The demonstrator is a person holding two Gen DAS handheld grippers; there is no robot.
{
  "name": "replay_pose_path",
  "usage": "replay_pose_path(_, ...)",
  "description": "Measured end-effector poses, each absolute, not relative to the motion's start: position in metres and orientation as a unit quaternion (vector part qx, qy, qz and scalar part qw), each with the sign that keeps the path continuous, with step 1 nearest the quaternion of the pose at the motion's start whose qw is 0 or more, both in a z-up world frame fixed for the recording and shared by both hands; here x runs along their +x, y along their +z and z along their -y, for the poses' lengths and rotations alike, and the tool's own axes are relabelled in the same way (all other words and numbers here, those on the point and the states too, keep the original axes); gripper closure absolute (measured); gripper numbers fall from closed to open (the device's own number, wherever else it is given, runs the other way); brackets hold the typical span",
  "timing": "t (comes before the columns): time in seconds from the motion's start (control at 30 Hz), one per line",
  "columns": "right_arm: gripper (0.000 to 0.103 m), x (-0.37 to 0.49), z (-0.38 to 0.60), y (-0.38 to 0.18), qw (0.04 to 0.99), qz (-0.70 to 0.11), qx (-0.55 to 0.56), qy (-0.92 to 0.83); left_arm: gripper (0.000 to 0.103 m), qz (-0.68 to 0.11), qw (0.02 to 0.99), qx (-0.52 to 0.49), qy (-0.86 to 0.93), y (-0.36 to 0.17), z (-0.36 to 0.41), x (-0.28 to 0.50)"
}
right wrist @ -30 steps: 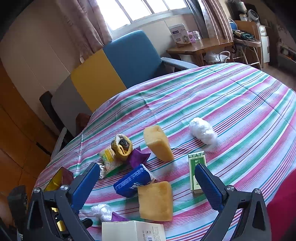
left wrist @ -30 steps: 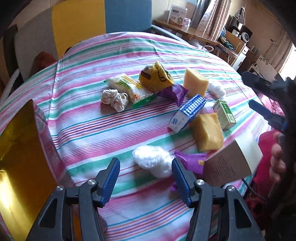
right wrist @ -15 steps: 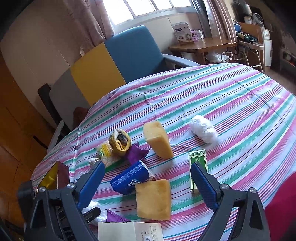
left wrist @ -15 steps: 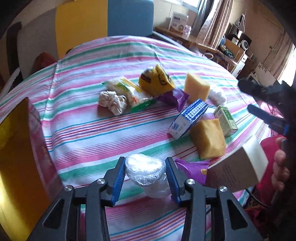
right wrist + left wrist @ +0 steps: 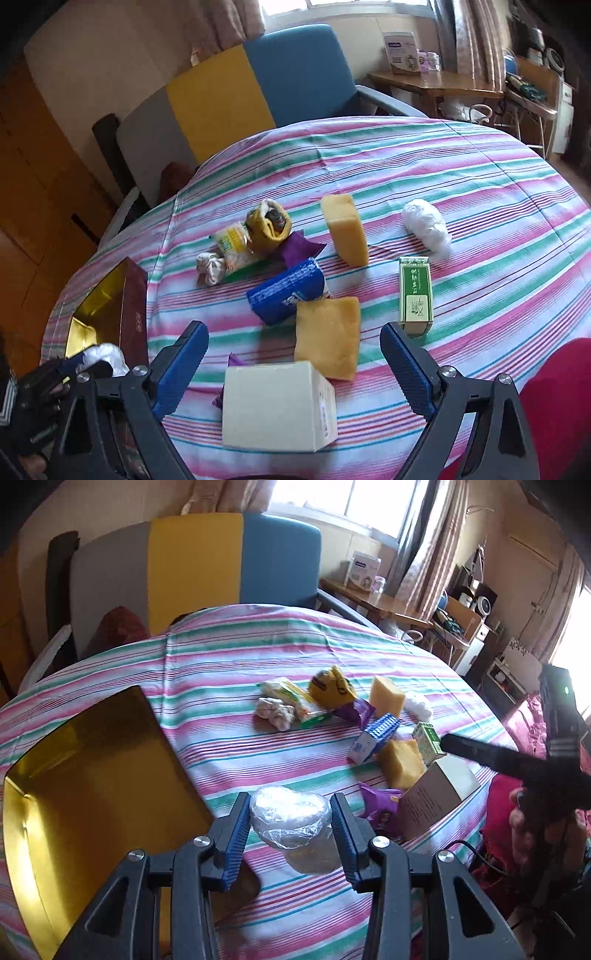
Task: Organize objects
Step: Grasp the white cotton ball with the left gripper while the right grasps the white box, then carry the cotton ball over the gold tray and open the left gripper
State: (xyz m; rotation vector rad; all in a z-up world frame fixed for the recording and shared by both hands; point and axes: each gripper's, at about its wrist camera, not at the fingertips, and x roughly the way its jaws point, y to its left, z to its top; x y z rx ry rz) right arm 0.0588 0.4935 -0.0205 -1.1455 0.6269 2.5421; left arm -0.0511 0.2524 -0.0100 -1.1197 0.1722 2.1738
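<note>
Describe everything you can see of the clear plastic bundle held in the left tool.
The plastic bundle is a crumpled wad of clear, shiny film, whitish on top and rounded. It sits between the blue ribbed pads of the left tool, which has just closed on it and presses both its sides. It hangs lifted above the striped tablecloth, beside the gold-lined box, touching nothing else.

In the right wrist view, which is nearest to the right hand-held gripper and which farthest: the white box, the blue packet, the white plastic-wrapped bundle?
From the right hand-held gripper:
1. White box, directly between its open fingers, nearest.
2. Blue packet, beyond the box, slightly left.
3. White plastic-wrapped bundle, far right, farthest.
</note>
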Motion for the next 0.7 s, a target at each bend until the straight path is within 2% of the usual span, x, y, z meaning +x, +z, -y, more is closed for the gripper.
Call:
replay_pose_path(0.17,0.009,0.06,-0.478,-0.035,0.155,-0.183,-0.448,0.861,0.059,-0.035,0.277,-0.424,0.862,-0.001,-0.183,-0.081)
replay_pose_path(0.2,0.017,0.06,-0.474,-0.039,0.158,-0.171,-0.458,0.858,0.059,-0.031,0.262,-0.424,0.866,-0.001,-0.171,-0.088)
replay_pose_path(0.23,0.042,0.059,-0.47,-0.043,0.165,-0.154,-0.467,0.855,0.059,-0.026,0.238,-0.425,0.873,-0.002,-0.152,-0.099)
replay_pose_path(0.27,0.051,0.058,-0.468,-0.046,0.172,-0.145,-0.474,0.851,0.059,-0.022,0.22,-0.426,0.877,-0.003,-0.137,-0.109)
replay_pose_path(0.43,0.052,0.056,-0.469,-0.047,0.186,-0.133,-0.473,0.851,0.059,-0.025,0.13,-0.434,0.891,-0.021,-0.067,-0.165)
replay_pose_path(0.7,0.052,0.055,-0.474,-0.045,0.197,-0.139,-0.463,0.853,0.057,-0.026,0.099,-0.443,0.891,-0.05,-0.043,-0.224)
